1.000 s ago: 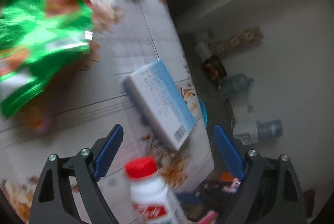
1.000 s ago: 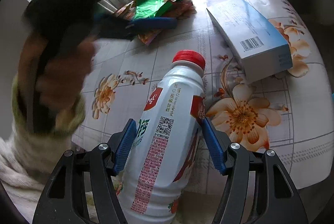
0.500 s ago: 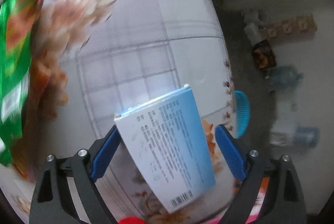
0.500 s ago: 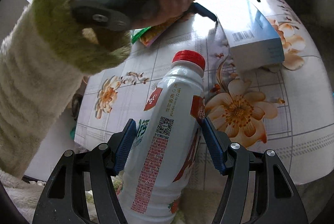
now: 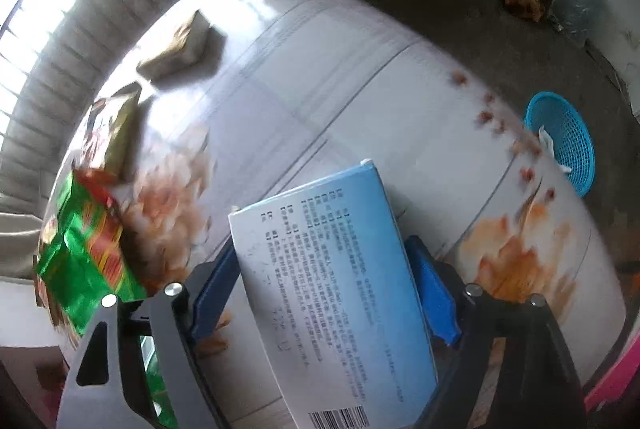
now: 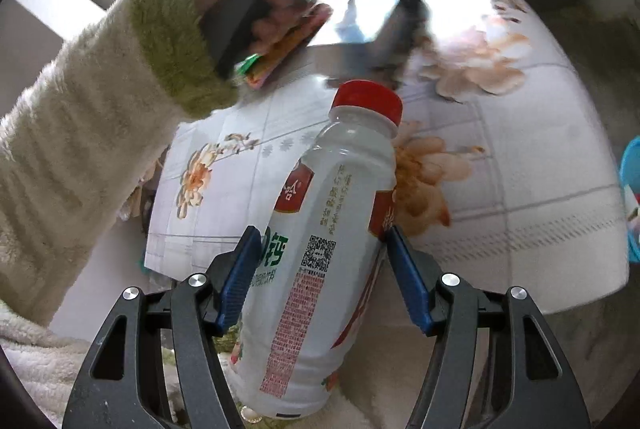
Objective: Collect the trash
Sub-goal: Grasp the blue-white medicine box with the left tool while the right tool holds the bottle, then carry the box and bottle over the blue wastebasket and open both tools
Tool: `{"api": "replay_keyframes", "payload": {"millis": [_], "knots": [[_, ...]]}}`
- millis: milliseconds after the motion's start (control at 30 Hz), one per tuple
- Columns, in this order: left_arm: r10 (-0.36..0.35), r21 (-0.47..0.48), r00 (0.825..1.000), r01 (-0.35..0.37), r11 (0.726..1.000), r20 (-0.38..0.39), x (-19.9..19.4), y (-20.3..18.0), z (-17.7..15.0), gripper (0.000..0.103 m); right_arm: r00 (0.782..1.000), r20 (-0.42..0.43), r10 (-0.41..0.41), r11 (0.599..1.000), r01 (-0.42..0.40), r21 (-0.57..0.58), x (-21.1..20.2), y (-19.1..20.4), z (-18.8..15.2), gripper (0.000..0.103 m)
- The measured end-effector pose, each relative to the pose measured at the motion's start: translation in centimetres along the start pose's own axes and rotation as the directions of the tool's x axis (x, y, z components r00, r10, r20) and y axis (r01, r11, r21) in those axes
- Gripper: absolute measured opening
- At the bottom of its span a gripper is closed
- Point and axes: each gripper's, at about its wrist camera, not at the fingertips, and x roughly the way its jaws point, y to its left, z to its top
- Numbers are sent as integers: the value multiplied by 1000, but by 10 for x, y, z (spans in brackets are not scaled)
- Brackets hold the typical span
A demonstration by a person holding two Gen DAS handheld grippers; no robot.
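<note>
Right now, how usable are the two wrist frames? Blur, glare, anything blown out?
Left wrist: window overexposed, glare streak on the tablecloth, green wrapper and floral print motion-smeared; blue box in the left gripper fairly sharp. Right wrist: bottle and right gripper crisp, left hand smeared, bright glare behind it.

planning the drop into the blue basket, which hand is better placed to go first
Probably left. The left gripper grips the blue box, and the blue basket shows whole in its view past the table edge. The right gripper holds the bottle, with only a blue sliver at its view's edge.
</note>
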Motion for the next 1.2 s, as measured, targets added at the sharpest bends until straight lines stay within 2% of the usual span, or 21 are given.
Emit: {"api": "replay_keyframes", "payload": {"millis": [267, 400, 533, 633, 733, 800, 967, 1067, 1200], "knots": [[-144, -44, 990, 144, 989, -7, -10, 6, -78, 78, 999, 30, -15, 999, 14, 52, -19, -27, 5, 61], [-168, -68, 985, 171, 983, 42, -22, -2, -118, 78, 999, 49, -23, 998, 20, 65, -22, -32, 16, 61], [-201, -115, 974, 212, 970, 100, -36, 4, -137, 78, 997, 66, -49, 994, 42, 100, -17, -33, 30, 61], [-204, -132, 964, 228, 965, 173, -55, 12, -140, 80, 996, 67, -63, 989, 53, 138, -14, -37, 38, 61], [-198, -132, 957, 229, 964, 213, -63, 16, -134, 88, 997, 56, -56, 985, 46, 167, -13, -41, 42, 64], [-175, -133, 961, 205, 970, 213, -61, 19, -125, 88, 998, 38, -40, 983, 32, 181, -11, -43, 45, 67], [-178, -133, 968, 203, 970, 177, -38, 19, -102, 88, 1000, 13, -28, 972, 25, 232, -4, -49, 50, 68], [-175, -135, 970, 199, 971, 166, -30, 19, -106, 88, 1000, -1, -20, 966, 19, 259, 3, -53, 51, 69], [-165, -134, 972, 189, 973, 168, -22, 17, -102, 84, 1000, 3, -28, 965, 26, 263, 3, -52, 51, 63]]}}
